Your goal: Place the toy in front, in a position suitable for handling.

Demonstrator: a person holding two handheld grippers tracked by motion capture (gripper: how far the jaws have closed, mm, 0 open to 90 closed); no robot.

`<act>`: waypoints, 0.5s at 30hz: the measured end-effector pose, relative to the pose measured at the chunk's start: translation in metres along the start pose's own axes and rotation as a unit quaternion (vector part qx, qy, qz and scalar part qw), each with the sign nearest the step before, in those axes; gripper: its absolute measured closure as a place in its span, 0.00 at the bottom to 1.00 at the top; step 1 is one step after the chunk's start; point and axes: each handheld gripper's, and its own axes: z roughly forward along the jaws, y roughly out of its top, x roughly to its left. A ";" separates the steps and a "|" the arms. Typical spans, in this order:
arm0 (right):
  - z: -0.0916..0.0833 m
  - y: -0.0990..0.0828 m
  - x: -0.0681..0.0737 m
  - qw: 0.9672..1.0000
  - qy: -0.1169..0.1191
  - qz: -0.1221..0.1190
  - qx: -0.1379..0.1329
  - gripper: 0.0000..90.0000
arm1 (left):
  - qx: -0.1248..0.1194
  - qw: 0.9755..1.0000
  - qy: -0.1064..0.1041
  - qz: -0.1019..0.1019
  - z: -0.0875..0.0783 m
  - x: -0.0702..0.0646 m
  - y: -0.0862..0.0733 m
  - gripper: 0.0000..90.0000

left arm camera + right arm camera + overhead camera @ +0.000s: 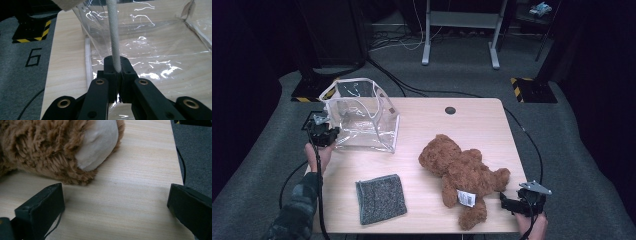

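A clear plastic bag (362, 117) with white trim stands open at the table's back left. My left gripper (332, 134) is at its left side, shut on the bag's white rim (113, 37); the two jaws pinch the trim between them (117, 70). A brown teddy bear (459, 172) lies on its back at the right, a white tag on its leg. My right gripper (511, 202) rests open at the front right corner, just beside the bear's foot (96, 143), with bare table between its jaws (115, 202).
A grey folded cloth (381, 198) lies near the front edge, left of the bear. A dark round hole (450, 110) sits at the table's back. The table edge (178, 165) is close on the right gripper's right. Cables trail over the grey carpet.
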 end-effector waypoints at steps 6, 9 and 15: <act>0.000 0.000 0.000 1.000 -0.001 0.001 0.000 0.00 | -0.003 1.000 0.012 -0.010 -0.003 0.006 -0.003 0.96; 0.000 0.000 0.000 1.000 0.000 0.001 0.000 0.00 | 0.000 1.000 0.017 -0.016 -0.006 0.011 -0.005 0.96; 0.000 0.000 0.000 1.000 -0.001 0.001 0.001 0.00 | -0.001 0.999 0.030 -0.028 -0.010 0.017 -0.009 0.96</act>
